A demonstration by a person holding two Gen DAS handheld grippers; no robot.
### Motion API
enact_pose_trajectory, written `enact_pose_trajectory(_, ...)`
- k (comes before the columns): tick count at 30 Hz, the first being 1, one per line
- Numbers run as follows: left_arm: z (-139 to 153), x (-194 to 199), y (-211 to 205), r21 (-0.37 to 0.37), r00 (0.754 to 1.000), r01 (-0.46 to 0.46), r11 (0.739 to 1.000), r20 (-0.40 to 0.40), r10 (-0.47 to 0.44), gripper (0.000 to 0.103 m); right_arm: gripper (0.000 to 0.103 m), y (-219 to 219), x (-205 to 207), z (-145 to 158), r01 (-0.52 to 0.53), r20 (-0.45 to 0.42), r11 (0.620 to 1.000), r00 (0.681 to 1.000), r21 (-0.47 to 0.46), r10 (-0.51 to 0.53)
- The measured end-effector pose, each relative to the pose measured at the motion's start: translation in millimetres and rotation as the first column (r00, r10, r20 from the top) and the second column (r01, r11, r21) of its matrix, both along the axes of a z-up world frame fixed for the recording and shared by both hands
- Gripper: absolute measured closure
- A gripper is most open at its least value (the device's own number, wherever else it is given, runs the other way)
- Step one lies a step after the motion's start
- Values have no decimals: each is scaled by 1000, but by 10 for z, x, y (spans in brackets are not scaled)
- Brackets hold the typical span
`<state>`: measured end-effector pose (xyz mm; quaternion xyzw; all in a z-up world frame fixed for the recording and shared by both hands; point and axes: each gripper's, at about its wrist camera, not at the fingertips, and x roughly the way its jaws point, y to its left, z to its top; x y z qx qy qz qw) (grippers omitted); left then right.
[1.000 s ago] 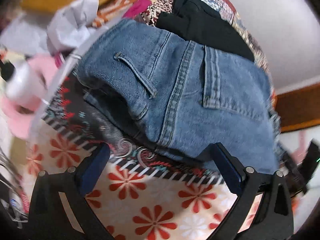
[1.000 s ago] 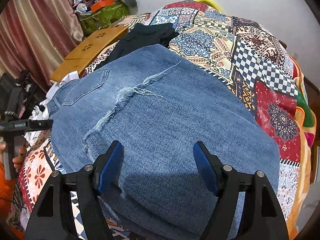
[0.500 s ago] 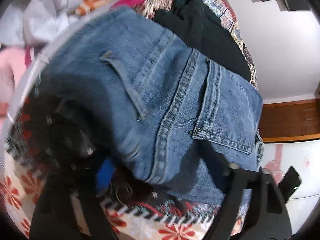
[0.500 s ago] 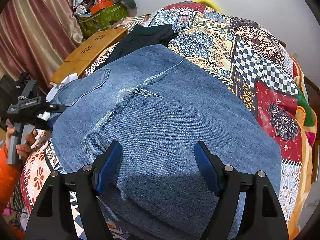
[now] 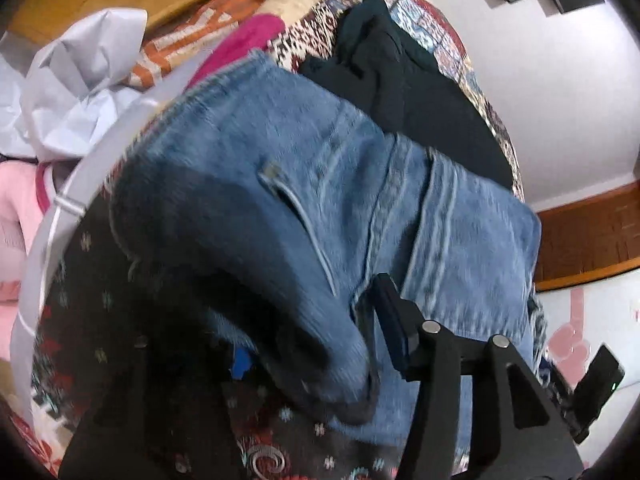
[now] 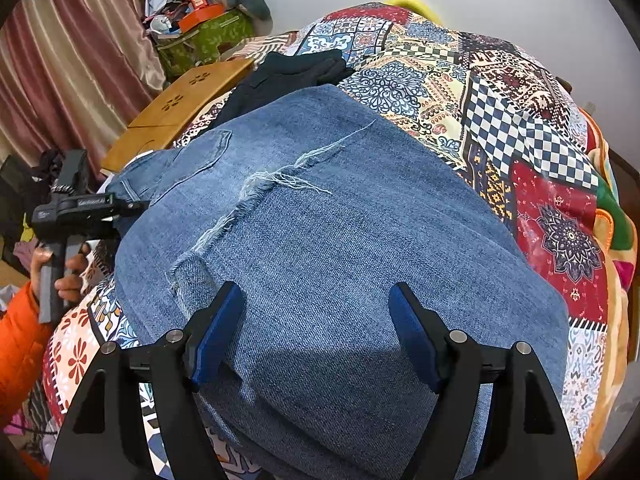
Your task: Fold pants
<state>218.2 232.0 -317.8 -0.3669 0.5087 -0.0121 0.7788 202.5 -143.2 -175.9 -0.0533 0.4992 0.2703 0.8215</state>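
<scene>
We've got faded blue jeans (image 6: 340,260), frayed hem, folded; left claw (image 5: 316,344) closing around the waistband, right claw (image 6: 316,332) wide, empty.

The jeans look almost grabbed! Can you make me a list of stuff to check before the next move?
1. Jeans lie flat on the bedspread: ok.
2. Waist edge sits between the left gripper's closing jaws: ok.
3. Left pads squeezing the denim firmly: cannot tell, blurred.
4. Right gripper holding the jeans: not ok, it is open over them.
5. Black garment lies clear of the jeans: cannot tell, its near edge touches or tucks under them.
</scene>
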Motion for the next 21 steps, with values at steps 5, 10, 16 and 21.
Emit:
enact_pose_trajectory(5, 272, 37, -189, 222, 999, 3, 975, 49, -15, 67, 29, 4, 12, 20, 4, -10, 1000, 1000, 1, -4)
enact_pose_trajectory(10, 813, -35, -357, 455, 986, -60, 888, 163, -17, 71, 30, -134, 39, 116, 38, -55, 998, 998, 52, -35)
enact_pose_trajectory(16, 1245, -226, -223, 634, 982, -87, 768, 185, -42, 71, 30, -481, -100, 259, 92, -17, 995, 996, 31, -92)
enact_pose_trajectory(21, 1458, -326, -88, 655, 983, -147, 741, 178, 38, 73, 30, -866, -245, 181, 163, -19, 987, 986, 6, -163)
